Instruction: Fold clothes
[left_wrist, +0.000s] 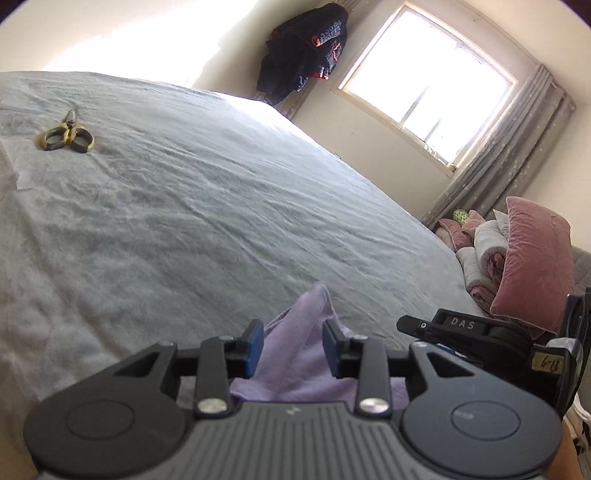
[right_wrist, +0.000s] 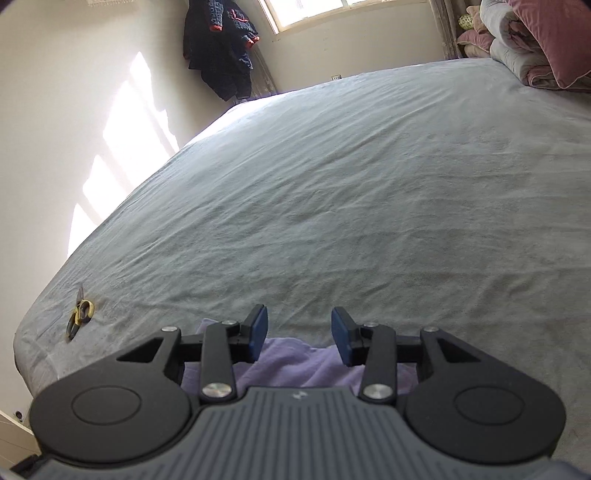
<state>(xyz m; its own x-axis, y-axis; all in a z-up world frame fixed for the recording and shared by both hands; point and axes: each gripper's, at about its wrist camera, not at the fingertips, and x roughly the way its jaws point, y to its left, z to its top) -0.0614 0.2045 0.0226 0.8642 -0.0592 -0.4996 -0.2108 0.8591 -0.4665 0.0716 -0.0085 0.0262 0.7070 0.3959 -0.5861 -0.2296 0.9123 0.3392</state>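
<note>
- Left wrist view: left tool (left_wrist: 293, 345) spread around a raised peak of lilac garment (left_wrist: 295, 365), likely to pinch it
- Right tool (right_wrist: 300, 336) spread above the garment's edge on the bed (right_wrist: 332, 184)

A lilac garment (left_wrist: 295, 354) lay on the bed. It was rumpled. One fold stood up in a peak.

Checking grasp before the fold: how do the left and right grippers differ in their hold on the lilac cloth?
The left gripper has a raised peak of the lilac cloth between its pads; the right gripper has only flat cloth low between its pads, bed beyond. The left gap looks narrower than the right. Both have blue pads and stand open.
</note>
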